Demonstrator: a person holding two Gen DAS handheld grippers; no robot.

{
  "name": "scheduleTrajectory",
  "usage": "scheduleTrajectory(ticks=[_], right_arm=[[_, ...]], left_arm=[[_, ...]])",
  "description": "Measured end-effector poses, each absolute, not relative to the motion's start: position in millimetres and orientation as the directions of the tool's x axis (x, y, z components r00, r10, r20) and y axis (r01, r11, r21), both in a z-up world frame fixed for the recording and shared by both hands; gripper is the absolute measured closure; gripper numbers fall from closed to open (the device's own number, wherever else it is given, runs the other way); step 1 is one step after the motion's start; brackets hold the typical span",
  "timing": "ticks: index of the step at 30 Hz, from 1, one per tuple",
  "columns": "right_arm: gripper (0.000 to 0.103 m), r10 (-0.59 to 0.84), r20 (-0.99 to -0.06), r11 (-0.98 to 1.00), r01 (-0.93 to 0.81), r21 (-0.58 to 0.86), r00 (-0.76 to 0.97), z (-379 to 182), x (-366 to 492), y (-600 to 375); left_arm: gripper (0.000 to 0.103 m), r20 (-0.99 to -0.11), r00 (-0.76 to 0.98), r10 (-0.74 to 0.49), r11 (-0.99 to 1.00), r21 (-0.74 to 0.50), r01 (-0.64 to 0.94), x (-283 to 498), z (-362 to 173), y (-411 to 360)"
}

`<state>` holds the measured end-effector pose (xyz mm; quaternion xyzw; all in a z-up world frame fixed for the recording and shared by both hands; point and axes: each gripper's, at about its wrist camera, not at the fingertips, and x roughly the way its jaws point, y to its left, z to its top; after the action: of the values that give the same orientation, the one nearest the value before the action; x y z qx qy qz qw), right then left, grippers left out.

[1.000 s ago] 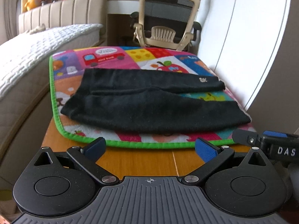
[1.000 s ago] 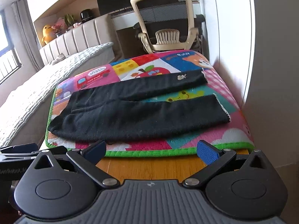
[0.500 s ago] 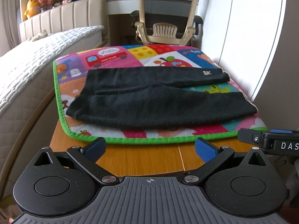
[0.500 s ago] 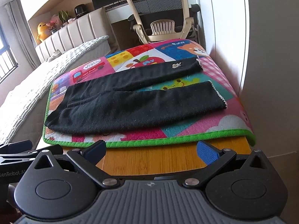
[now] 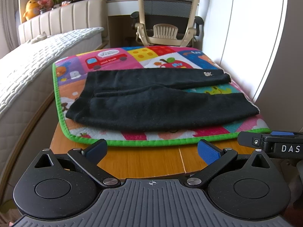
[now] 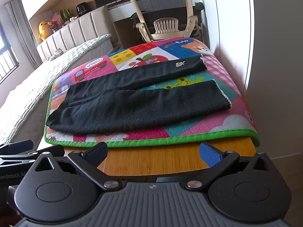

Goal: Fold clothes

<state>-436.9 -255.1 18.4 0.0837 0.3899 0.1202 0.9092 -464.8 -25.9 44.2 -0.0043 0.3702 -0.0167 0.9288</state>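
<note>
Black pants (image 5: 157, 102) lie flat on a colourful play mat (image 5: 117, 56), waist to the left, two legs spread to the right; they also show in the right wrist view (image 6: 140, 98) on the mat (image 6: 217, 121). My left gripper (image 5: 151, 150) is open and empty, hovering over the wooden table edge short of the mat. My right gripper (image 6: 153, 152) is open and empty, also short of the mat's green border. The right gripper's body (image 5: 272, 143) shows at the right of the left wrist view.
The mat lies on a wooden table (image 5: 144, 160). A bed (image 5: 28, 62) runs along the left. A white wall (image 6: 274, 56) stands on the right. An office chair (image 5: 166, 19) and desk stand beyond the table.
Both grippers have drawn back and risen a little from the table, so the mat and pants look farther away. The pants have not moved. Both grippers stay open.
</note>
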Motion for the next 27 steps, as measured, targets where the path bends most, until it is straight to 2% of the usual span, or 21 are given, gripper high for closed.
scheduleTrajectory(ticks=[27], right_arm=[[0.000,0.294,-0.695,0.956,-0.206,0.209,0.656,20.1,-439.6,-246.9]], left_arm=[[0.000,-0.691,0.721,-0.056,0.998,-0.040,0.040,-463.3,43.4,-24.5]])
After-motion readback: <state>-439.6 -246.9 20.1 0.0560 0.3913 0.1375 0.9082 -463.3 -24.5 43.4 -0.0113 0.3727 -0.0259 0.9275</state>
